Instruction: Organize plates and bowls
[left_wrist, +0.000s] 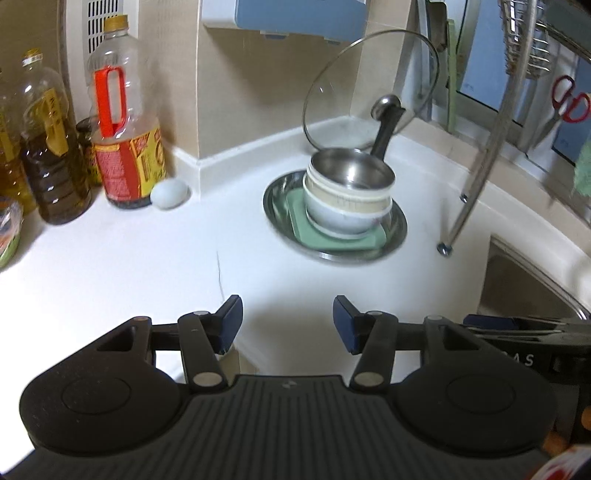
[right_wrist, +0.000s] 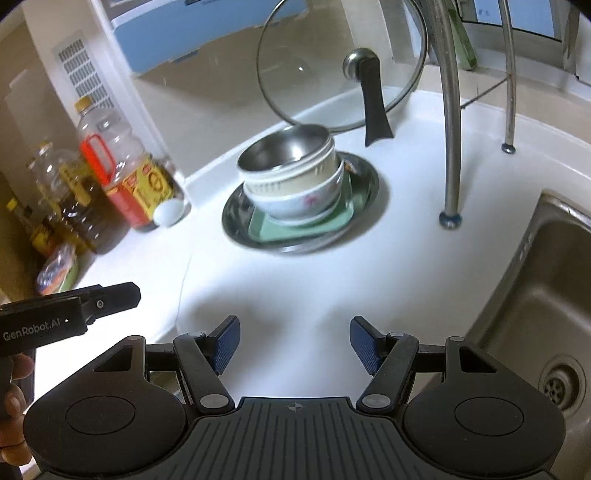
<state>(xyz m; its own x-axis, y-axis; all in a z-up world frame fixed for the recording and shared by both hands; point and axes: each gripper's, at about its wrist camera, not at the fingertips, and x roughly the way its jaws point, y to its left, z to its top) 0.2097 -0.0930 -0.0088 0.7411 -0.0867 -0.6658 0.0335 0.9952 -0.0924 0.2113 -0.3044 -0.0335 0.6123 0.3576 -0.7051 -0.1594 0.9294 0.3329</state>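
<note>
A stack of dishes stands on the white counter: a steel round plate at the bottom, a green square plate on it, then a white bowl, a cream bowl and a steel bowl nested on top. My left gripper is open and empty over the counter, well short of the stack. My right gripper is open and empty, also short of the stack. The left gripper's body shows at the left of the right wrist view.
A glass pot lid leans on the wall behind the stack. Oil bottles and an egg stand at the left. A dish rack's steel legs and a steel sink are at the right.
</note>
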